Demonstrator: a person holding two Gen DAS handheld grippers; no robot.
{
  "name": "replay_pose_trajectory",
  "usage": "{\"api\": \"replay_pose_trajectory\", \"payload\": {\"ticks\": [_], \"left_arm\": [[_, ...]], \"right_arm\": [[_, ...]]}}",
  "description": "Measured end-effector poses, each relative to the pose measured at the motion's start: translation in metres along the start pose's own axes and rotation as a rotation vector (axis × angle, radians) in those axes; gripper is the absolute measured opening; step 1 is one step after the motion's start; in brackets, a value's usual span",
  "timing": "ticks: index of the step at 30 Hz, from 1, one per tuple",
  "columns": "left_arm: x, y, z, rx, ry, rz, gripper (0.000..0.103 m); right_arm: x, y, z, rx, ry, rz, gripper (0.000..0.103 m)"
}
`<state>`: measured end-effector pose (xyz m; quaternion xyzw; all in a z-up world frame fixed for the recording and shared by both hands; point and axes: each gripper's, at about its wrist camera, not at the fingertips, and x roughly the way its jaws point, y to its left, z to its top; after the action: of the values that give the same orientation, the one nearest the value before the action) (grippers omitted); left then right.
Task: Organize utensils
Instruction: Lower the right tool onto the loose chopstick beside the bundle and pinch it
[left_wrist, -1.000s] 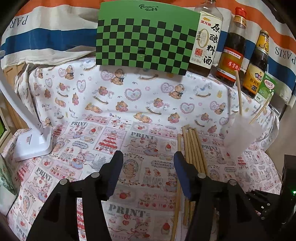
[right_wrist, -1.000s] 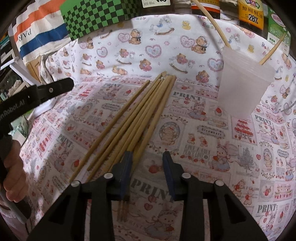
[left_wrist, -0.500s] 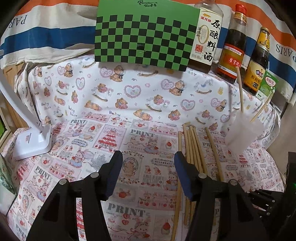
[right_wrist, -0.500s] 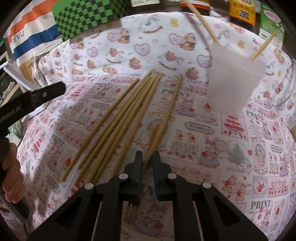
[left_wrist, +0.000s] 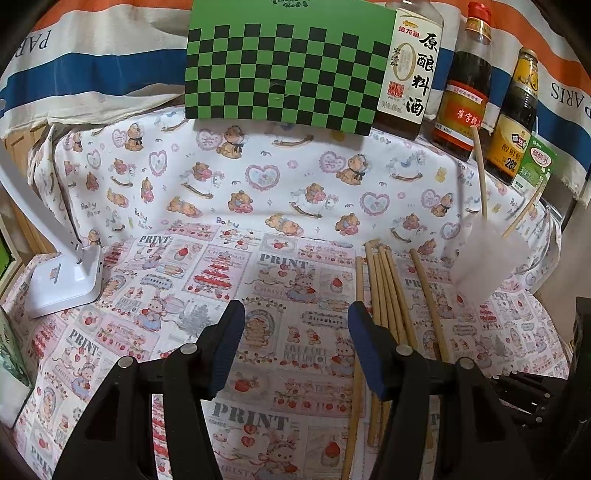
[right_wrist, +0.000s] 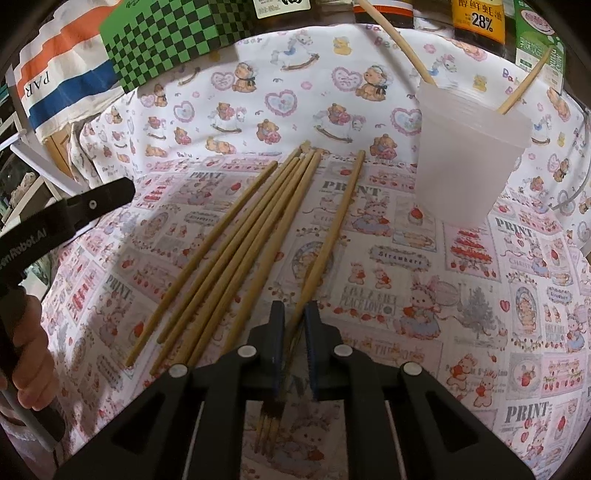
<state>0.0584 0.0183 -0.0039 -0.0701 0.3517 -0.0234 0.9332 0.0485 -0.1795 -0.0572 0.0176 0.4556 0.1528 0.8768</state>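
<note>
- With one chopstick (right_wrist: 334, 225) split off to the right of the bundle (right_wrist: 236, 254) and its near end caught between the pads of the right claw (right_wrist: 294, 328), the pick-up step is judged to be in hand.
- That stick is seen lying flat on the printed cloth of the worktop (right_wrist: 424, 332), tip pointing up toward the cup (right_wrist: 469, 158); no lift off the cloth can be confirmed.
- Right claw is narrowed to almost nothing on the stick.
- Remaining sticks, about five, are left fanned on the cloth, well apart from the cup.
- Two chopsticks are already stood in the cup, leaning out over its rim, so the task is judged partly done.
- Next move, as judged: the stick must be raised, tipped toward upright, and carried over the cup rim before release; a thin round stick pinched near one end is likely to pivot.
- Left claw (left_wrist: 295, 347) is held wide with nothing between its fingers, hovering over bare cloth just left of the bundle; no role in this step is evident.
- Hard to read:
  - the exact pad contact on the stick is masked by the claw body;
  - near ends of the bundle run under both claws;
  - cup interior is blurred by its translucent wall;
  - only part of a hand (right_wrist: 26, 354) on the left handle is seen at the frame edge;
  - the bottles (left_wrist: 465, 81) and the checkered board (left_wrist: 284, 70) at the back are cropped.
</note>
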Motion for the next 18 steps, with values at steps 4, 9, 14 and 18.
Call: {"api": "replay_pose_trajectory", "payload": {"ticks": [4,9,14,18], "left_arm": [[0.001,0.002,0.000,-0.007,0.000,0.002,0.057],[-0.001,0.002,0.001,-0.009,-0.007,-0.001,0.057],[-0.001,0.001,0.001,-0.009,-0.004,-0.002,0.057],[-0.001,0.001,0.000,-0.010,-0.009,0.001,0.057]], "right_arm": [[-0.006,0.001,0.001,-0.012,-0.025,-0.010,0.009],[-0.016,0.009,0.000,-0.065,-0.060,-0.010,0.006],[-0.006,0.007,-0.001,-0.049,-0.011,-0.002,0.006],[-0.003,0.001,0.001,-0.024,-0.011,-0.026,0.006]]}}
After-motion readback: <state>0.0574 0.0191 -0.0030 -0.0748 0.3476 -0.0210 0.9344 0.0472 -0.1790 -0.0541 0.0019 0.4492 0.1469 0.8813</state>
